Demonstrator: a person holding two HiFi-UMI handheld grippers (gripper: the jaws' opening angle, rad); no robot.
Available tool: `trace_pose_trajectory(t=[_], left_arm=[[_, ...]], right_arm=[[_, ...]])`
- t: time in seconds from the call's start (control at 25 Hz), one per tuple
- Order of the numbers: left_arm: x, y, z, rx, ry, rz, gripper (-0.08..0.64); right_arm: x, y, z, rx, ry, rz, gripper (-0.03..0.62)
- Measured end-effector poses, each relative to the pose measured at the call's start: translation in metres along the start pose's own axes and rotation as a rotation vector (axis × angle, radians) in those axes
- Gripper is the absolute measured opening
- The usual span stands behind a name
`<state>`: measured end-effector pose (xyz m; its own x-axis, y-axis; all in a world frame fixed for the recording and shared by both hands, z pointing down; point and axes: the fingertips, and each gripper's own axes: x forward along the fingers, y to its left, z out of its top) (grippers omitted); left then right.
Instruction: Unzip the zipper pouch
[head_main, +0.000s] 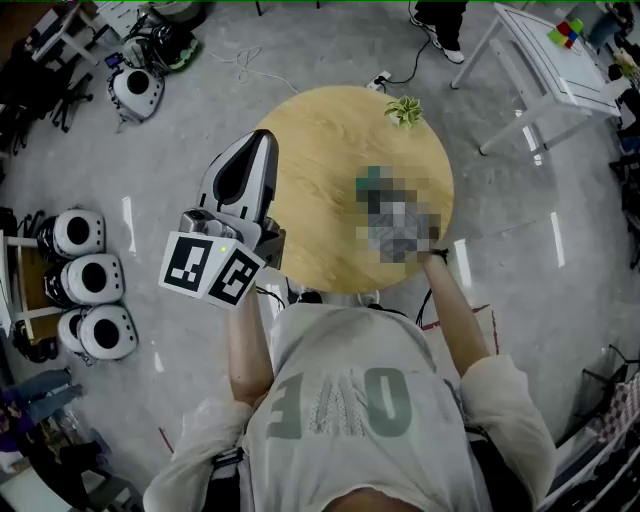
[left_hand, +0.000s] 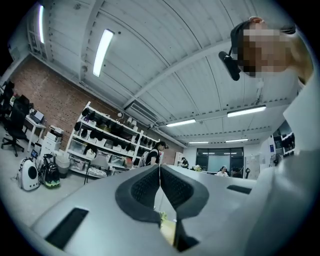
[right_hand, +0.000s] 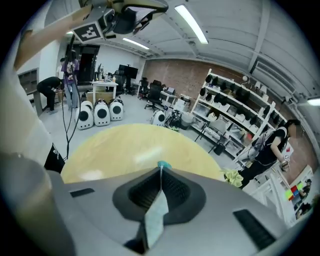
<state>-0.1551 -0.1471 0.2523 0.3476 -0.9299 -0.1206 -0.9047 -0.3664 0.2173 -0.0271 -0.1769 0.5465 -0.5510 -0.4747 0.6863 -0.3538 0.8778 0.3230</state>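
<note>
The right gripper (right_hand: 160, 167) is clenched on a pale blue-green zipper pouch (right_hand: 155, 215), seen at the lower middle of its view, and tilts down over the round wooden table (right_hand: 115, 145). The left gripper (left_hand: 160, 167) is closed on nothing and held about level, at the table's left rim in the head view. Its marker cube (head_main: 212, 267) bears black-and-white squares, and the person's shirt (head_main: 345, 350) shows large upside-down letters, "OVE".

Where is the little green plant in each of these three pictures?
Head view: plant at the far edge of the round table.
Left gripper view: a green speck in the gap under the jaws, probably it.
Right gripper view: at the table's right edge.
Shared landmark: the round table.
</note>
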Motion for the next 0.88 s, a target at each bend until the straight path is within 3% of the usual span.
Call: trace_pose_trajectory(t=[0.36, 0.52, 0.68, 0.88], left_arm=[[-0.003, 0.019, -0.011, -0.024, 0.017, 0.031, 0.026], [-0.004, 0.023, -0.014, -0.031, 0.015, 0.030, 0.026], [-0.005, 0.026, -0.019, -0.046, 0.017, 0.033, 0.026], [-0.003, 0.029, -0.021, -0.062, 0.017, 0.025, 0.026]], right_arm=[[0.045, 0.040, -0.019, 0.050, 0.080, 0.036, 0.035], [0.051, 0.053, -0.023, 0.093, 0.092, 0.089, 0.037], [0.049, 0.052, -0.019, 0.162, 0.078, 0.110, 0.150], [0.035, 0.027, 0.002, 0.198, 0.016, 0.067, 0.150]])
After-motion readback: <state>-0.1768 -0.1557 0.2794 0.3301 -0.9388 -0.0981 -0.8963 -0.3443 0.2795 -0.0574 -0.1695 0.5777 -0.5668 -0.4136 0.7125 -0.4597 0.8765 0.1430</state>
